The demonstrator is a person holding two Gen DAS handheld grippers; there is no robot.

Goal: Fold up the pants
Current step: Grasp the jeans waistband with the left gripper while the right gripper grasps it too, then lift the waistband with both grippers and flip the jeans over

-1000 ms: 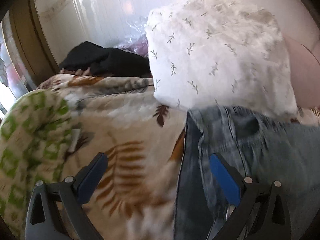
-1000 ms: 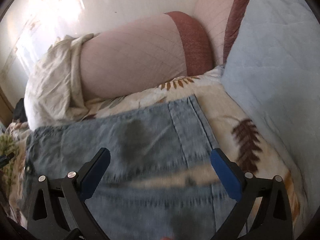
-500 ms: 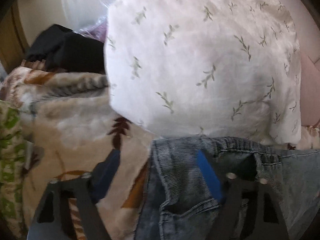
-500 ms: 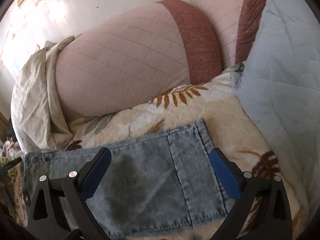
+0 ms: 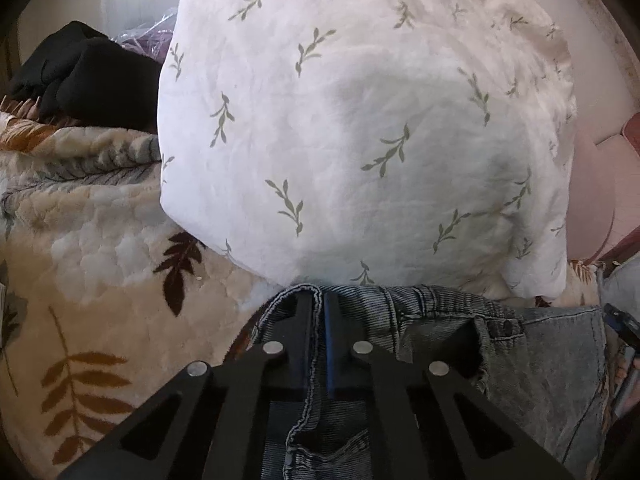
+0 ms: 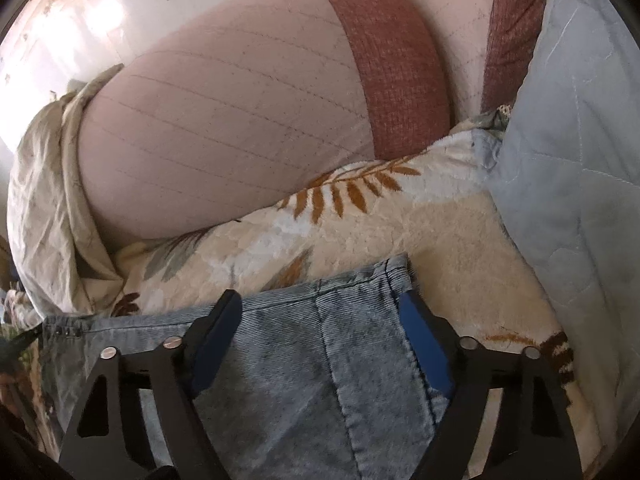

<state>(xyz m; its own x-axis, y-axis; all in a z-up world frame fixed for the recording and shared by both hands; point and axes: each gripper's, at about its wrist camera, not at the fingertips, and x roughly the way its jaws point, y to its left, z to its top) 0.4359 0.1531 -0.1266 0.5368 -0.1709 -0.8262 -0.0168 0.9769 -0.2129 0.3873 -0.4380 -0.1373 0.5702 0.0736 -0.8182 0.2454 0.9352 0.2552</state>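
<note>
On the bed, a cream fleece blanket (image 5: 100, 240) printed with brown and grey leaves carries the light-blue denim pants (image 6: 280, 368), spread flat. The left hand-held gripper (image 5: 318, 312) is clenched on the pants' waistband edge, a fold of denim pinched between its pads. The right hand-held gripper (image 6: 320, 320) has just been closing; its jaws straddle the far corner of the denim, pads not yet pressing. A white leaf-print pillow (image 5: 360, 120) lies just behind the waistband; a pink quilted bolster (image 6: 224, 132) lies further along, against the wall.
</note>
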